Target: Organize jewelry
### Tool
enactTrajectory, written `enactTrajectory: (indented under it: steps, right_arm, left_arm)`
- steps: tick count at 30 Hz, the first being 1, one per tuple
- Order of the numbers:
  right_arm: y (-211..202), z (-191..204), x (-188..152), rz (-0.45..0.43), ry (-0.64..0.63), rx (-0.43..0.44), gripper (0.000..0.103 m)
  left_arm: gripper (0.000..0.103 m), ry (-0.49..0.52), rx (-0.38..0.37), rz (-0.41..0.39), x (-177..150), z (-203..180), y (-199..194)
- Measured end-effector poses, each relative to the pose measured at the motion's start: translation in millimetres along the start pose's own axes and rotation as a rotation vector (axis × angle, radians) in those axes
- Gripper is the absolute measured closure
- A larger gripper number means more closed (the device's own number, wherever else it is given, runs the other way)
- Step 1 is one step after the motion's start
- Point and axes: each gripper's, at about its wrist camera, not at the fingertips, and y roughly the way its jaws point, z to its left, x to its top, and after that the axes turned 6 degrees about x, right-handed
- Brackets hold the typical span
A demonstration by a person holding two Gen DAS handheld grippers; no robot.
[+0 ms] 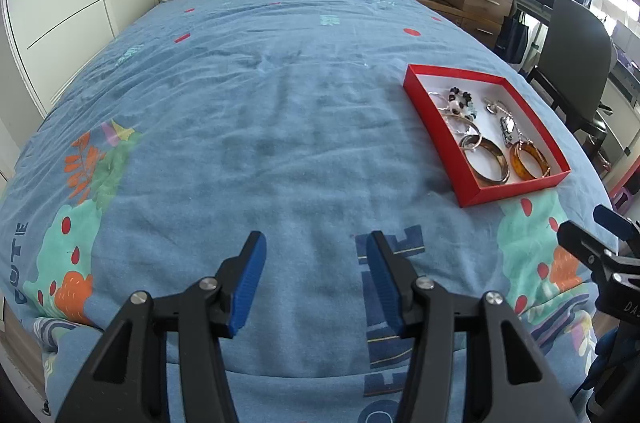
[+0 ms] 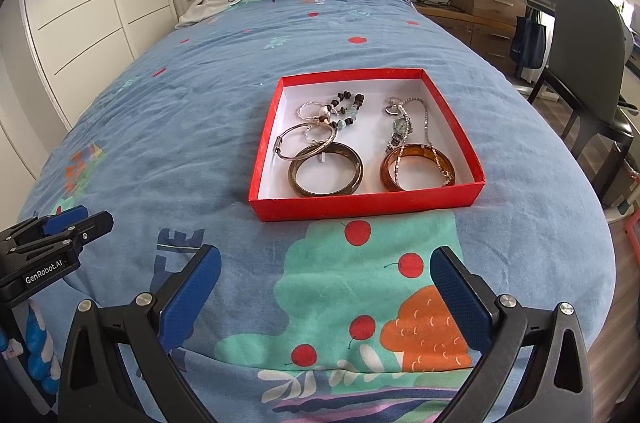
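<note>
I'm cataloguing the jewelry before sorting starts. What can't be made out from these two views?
- Thin chain: where it ends under the amber bangle is unclear in the right wrist view; the links are too small.
- Watch dial: too small to read.
- Beaded bracelet: in the left wrist view, a tangle too small to separate.
- Red box: near wall hides the floor just behind it.

Shallow red box (image 2: 366, 201), white inside, lies open on the bed. It holds two amber bangles (image 2: 417, 167), thin silver bangles, a beaded bracelet (image 2: 347, 111), a wristwatch (image 2: 401, 127).
</note>
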Motion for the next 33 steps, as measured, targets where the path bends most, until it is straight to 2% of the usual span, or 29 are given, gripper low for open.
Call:
enactTrajectory:
  steps: [33]
  right_arm:
    - [-6.0,-0.9,-2.0,-0.014,-0.007,0.008,0.001]
  left_arm:
    - [0.051,0.021,-0.001,-0.01,-2.9,0.3,-3.5]
